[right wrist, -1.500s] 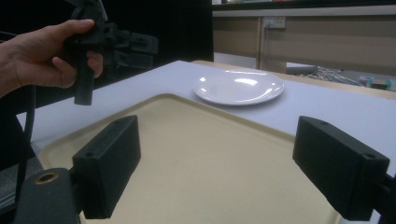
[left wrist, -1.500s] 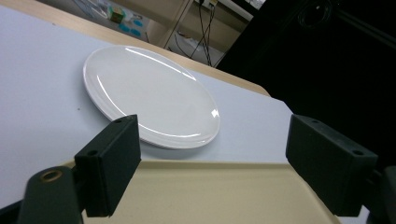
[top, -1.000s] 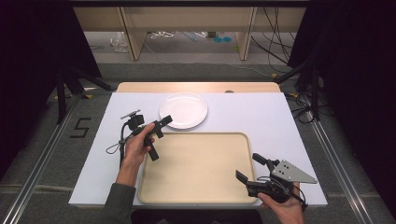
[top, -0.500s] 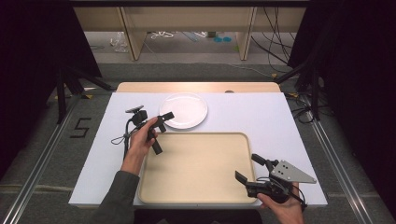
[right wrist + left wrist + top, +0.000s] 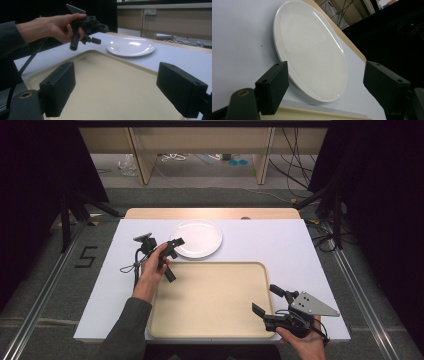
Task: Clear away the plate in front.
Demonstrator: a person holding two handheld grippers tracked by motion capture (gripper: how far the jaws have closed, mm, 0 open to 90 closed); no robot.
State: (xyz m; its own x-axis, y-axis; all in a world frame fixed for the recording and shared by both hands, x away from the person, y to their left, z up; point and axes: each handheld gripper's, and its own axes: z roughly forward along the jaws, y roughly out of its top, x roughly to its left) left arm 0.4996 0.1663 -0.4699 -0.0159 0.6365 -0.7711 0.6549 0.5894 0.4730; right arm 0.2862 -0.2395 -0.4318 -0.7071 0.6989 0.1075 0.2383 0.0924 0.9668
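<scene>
A round white plate lies on the white table beyond the far left corner of a beige tray. My left gripper hovers just left of the plate, open, its jaws facing the plate's near rim without touching it; the right gripper view shows the left gripper held up in a hand. My right gripper is open over the tray's near right corner, with nothing between its jaws. Nothing lies on the tray's floor.
The white table top has bare room right of the plate and tray. A wooden strip runs along the far edge. The left gripper's cable trails on the table left of the tray. Dark floor and stands surround the table.
My left gripper has moved forward and a little right, closer to the plate's rim. The right gripper has stayed in place over the tray's corner.
</scene>
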